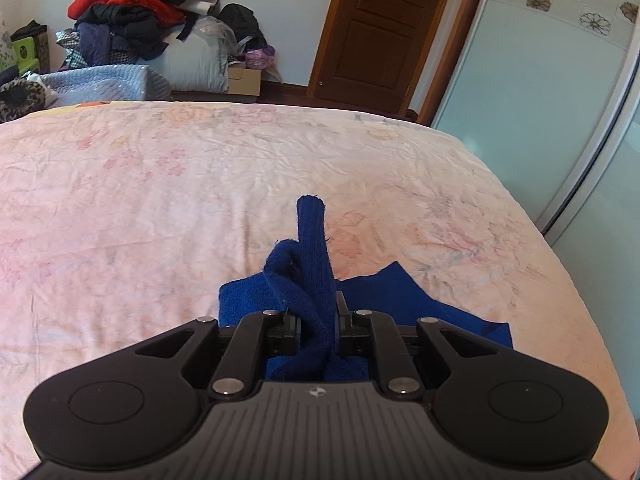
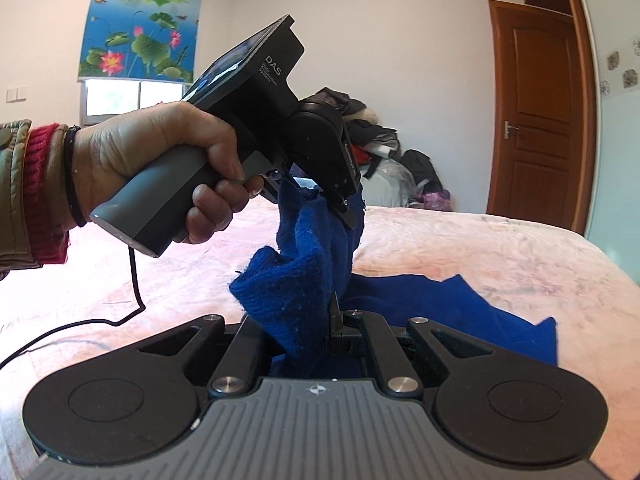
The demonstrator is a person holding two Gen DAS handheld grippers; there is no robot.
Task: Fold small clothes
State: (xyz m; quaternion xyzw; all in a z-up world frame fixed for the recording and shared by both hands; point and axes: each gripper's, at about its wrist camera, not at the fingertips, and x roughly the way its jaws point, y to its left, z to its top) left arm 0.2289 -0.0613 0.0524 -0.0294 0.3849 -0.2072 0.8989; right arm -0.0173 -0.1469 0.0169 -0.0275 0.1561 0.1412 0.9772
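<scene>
Blue knitted cloth (image 1: 316, 280), a small garment whose exact kind I cannot tell, lies partly on the bed (image 1: 160, 200) and is partly lifted off its pink floral sheet. From the left wrist view, the left claw (image 1: 318, 316) is nearly closed and pinches a bunched fold of the knit; a narrow rolled strip of it sticks up and away past the fingertips, while flatter parts of the cloth spread on the sheet just beyond and to the right. Farther back, a heap of clothes (image 1: 128, 12) in red, black and navy sits on pale bundles against the wall, a cardboard box (image 1: 244, 82) stands on the floor beside it, a brown wooden door (image 1: 372, 28) is shut, and a pale sliding wardrobe panel (image 1: 532, 92) fills the right side. From the right wrist view, the right claw (image 2: 334, 316) is closed almost fully on another thick fold of the same blue knitted cloth (image 2: 304, 280), which rises from it to the left claw (image 2: 348, 212) above, so the cloth hangs bunched between the two, with a flat part trailing on the bed (image 2: 500, 248) to the right. A person's left hand (image 2: 160, 168) grips the grey handle of that upper tool, a red cuff and olive sleeve (image 2: 20, 184) at the wrist, and a black cable (image 2: 132, 280) hangs from the handle onto the sheet. A lotus-printed blind (image 2: 140, 24) covers the window behind.
</scene>
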